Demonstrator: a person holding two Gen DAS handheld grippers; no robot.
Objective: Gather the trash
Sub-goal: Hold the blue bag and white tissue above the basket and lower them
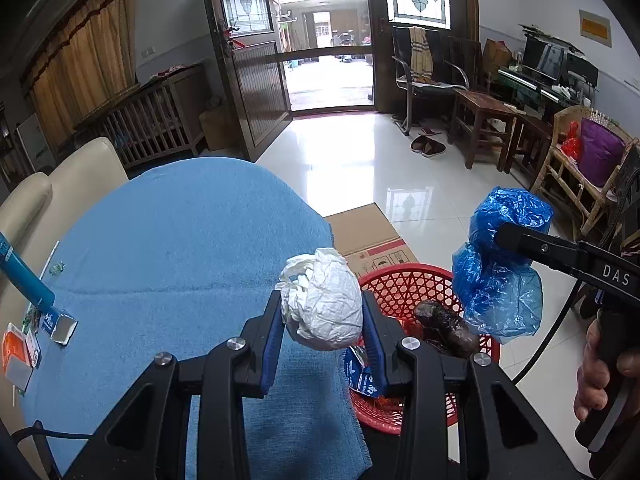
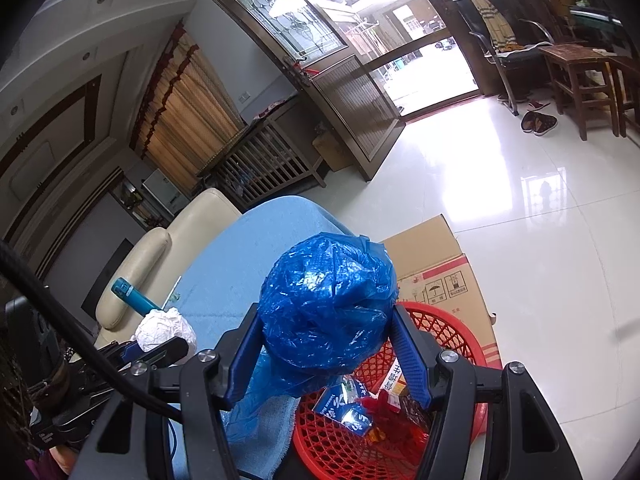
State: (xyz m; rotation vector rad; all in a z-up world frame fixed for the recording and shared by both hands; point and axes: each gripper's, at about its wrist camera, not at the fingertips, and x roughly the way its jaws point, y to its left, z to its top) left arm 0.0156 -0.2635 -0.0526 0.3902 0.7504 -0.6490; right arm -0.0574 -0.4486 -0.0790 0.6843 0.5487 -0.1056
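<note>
Left wrist view: left gripper (image 1: 322, 316) clamps a white paper wad (image 1: 324, 304); right gripper (image 2: 326, 356) clamps a blue plastic bag (image 2: 326, 304) — both above the red basket (image 1: 404, 280); next, release each over it.

Red basket (image 1: 404, 284) half hidden — carton print (image 2: 352, 412) too blurred.
</note>
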